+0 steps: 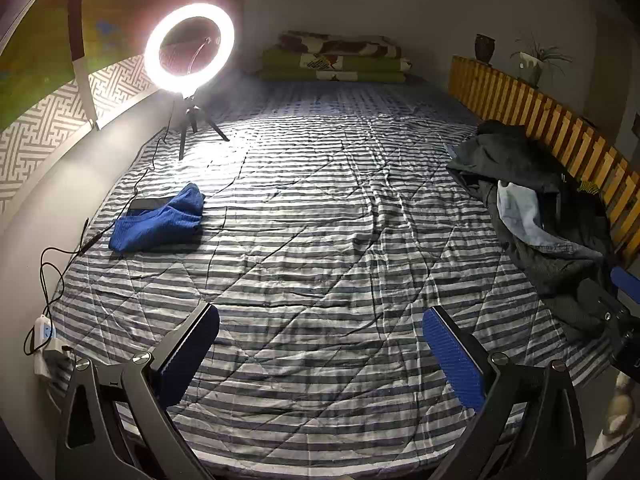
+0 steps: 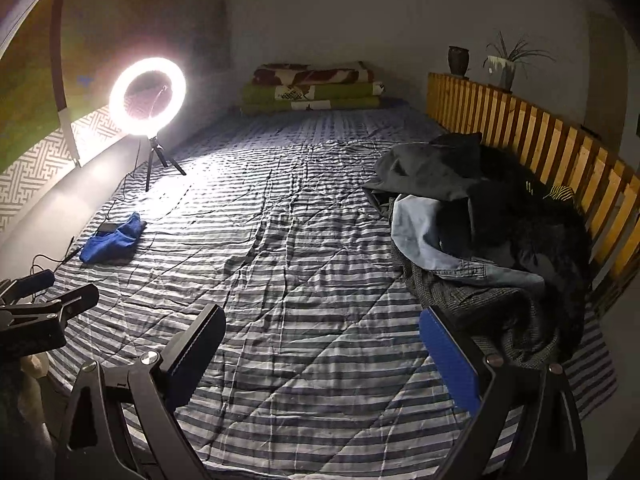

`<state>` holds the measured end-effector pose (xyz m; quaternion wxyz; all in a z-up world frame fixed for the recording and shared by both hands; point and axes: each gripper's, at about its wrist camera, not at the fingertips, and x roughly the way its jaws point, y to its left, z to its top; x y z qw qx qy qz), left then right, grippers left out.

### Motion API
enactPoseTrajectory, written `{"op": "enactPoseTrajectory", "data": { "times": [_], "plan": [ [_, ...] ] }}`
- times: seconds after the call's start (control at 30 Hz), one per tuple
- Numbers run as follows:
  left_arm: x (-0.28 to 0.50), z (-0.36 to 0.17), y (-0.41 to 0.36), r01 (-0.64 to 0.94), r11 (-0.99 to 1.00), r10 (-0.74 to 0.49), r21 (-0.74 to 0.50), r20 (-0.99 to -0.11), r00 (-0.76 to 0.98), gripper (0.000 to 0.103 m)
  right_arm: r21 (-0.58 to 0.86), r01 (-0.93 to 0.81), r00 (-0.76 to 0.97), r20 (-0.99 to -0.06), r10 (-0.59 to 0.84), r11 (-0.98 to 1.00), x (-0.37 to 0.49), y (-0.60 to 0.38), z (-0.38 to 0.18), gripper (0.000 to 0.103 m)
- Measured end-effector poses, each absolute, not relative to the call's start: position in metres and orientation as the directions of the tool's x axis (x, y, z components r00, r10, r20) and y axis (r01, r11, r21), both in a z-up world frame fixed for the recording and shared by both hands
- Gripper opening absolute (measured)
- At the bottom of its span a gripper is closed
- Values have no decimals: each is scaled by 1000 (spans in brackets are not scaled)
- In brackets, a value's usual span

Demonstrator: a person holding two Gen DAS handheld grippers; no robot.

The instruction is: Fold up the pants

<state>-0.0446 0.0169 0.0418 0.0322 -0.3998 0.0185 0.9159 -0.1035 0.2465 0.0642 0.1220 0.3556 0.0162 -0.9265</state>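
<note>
A heap of unfolded clothes (image 1: pixel 532 200) (image 2: pixel 480 232) lies along the right side of the bed, with dark trousers, a pale denim pair (image 2: pixel 424 236) and a grey checked garment in it. A folded blue garment (image 1: pixel 160 220) (image 2: pixel 112 240) rests near the left edge. My left gripper (image 1: pixel 320 344) hovers open over the striped quilt (image 1: pixel 320 240) near the front, holding nothing. My right gripper (image 2: pixel 320 344) is open too, its right finger (image 2: pixel 448 360) close to the heap's near end. Each gripper shows at the edge of the other's view.
A lit ring light on a small tripod (image 1: pixel 188 48) (image 2: pixel 148 98) stands at the bed's left, its cable (image 1: pixel 52 272) trailing to a plug. Folded blankets (image 1: pixel 336 58) lie at the far end. A wooden slatted rail (image 1: pixel 560 132) with two plant pots borders the right side.
</note>
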Motion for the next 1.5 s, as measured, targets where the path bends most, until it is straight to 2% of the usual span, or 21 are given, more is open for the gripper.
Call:
{"op": "enactPoseTrajectory", "data": {
  "times": [0.1,0.23,1.5],
  "plan": [
    [-44,43,14,-73,-997,44,8,-729,-683,103,59,252,-712,-665,-226,-966,-105,244,66,96],
    [-42,44,9,-63,-998,42,2,-724,-688,103,53,274,-707,-666,-238,-960,-105,238,68,90],
    [-43,34,3,-46,-999,27,6,-740,-672,103,55,268,-679,-697,-229,-962,-100,228,55,90]
  ]
}}
